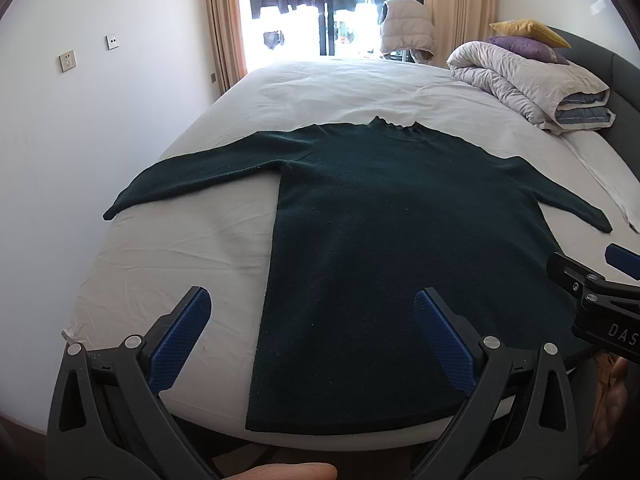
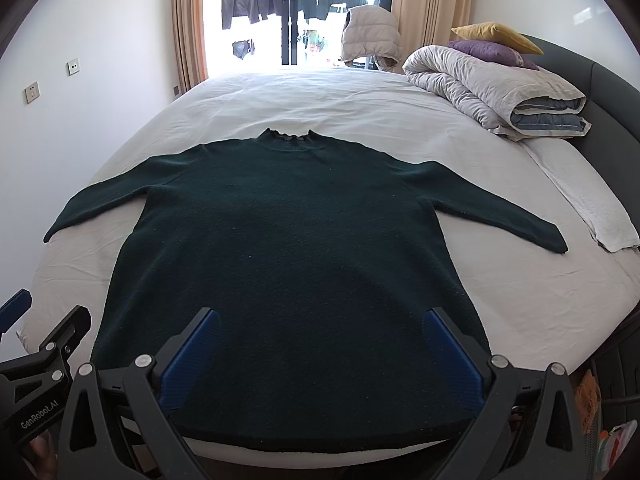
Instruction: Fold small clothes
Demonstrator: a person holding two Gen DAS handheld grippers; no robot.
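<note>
The sweater (image 2: 296,248) lies flat on the bed (image 2: 304,96), not folded yet. Both tongs, left (image 1: 312,340) and right (image 2: 320,356), are wide and hold nothing.

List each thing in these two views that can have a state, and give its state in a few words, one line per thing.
Dark green sweater: spread flat on the bed, unfolded, both sleeves out.
Left gripper: jaws open, holding nothing.
Right gripper: jaws open, holding nothing.
Duvet: folded up at the head of the bed.
Curtains: drawn open.
Bed sheet: lightly creased.
</note>
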